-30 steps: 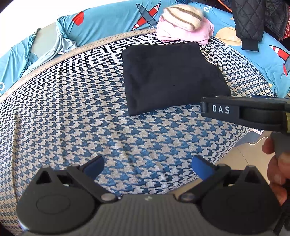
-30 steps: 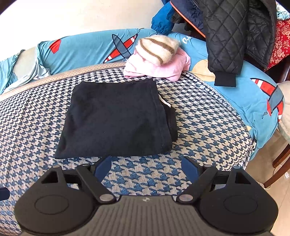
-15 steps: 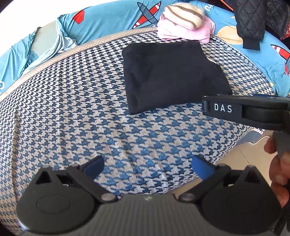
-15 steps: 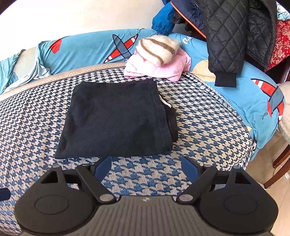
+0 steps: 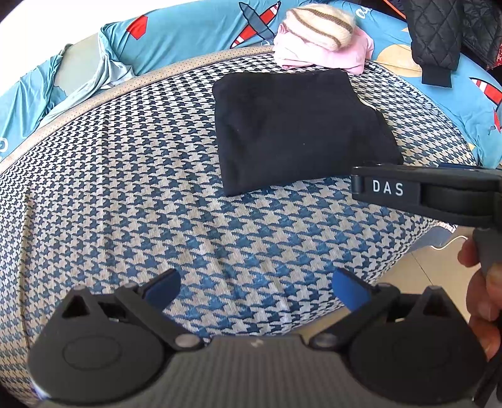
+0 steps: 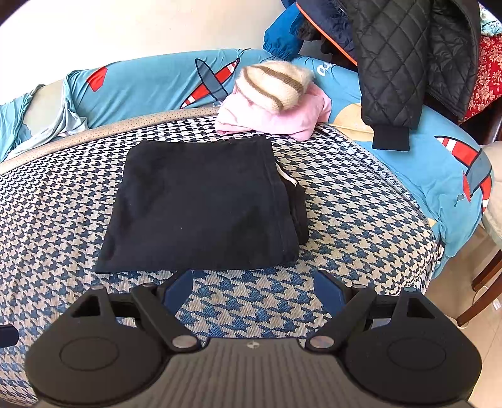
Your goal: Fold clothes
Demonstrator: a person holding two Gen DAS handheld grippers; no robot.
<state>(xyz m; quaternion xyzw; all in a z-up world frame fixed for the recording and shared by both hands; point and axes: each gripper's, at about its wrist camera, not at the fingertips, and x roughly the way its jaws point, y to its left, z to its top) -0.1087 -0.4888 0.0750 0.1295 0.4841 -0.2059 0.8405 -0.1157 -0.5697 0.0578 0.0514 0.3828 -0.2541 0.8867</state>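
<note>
Little has moved since the earlier frames: both tongs sit marginally farther back from the garment, which lies unshifted. Judged from this, the fold looks finished and the tongs are backing off; the next item would be fetched from elsewhere

Left wrist view
- Left tongs (image 5: 255, 290): released, blue pads wide apart, nothing between them, houndstooth cover (image 5: 125, 175) beneath
- Black garment (image 5: 301, 128): folded into a flat rectangle, well ahead of the tongs and to their right, resting on the cover
- Right tongs (image 5: 408, 188): seen side-on at right, marked DAS, its tip overlapping the garment's near right corner; contact or gap cannot be told from this angle
- Hand (image 5: 483, 301): partly cut off at right edge, on the right tongs' handle
- Pink clothes (image 5: 329, 56): beyond the garment, topped by a striped hat (image 5: 320, 22)

Right wrist view
- Right tongs (image 6: 252, 290): released, empty, pads wide apart, just short of the garment's near edge
- Black garment (image 6: 200, 204): directly ahead; right side shows stacked layers with a pale strip peeking out, inner layers hidden
- Pink clothes (image 6: 276, 116): behind the garment, touching or just beside its far edge
- Quilted jacket (image 6: 404, 62): hanging far right, top cut off
- Chair (image 6: 483, 288): legs only, at right edge
</note>
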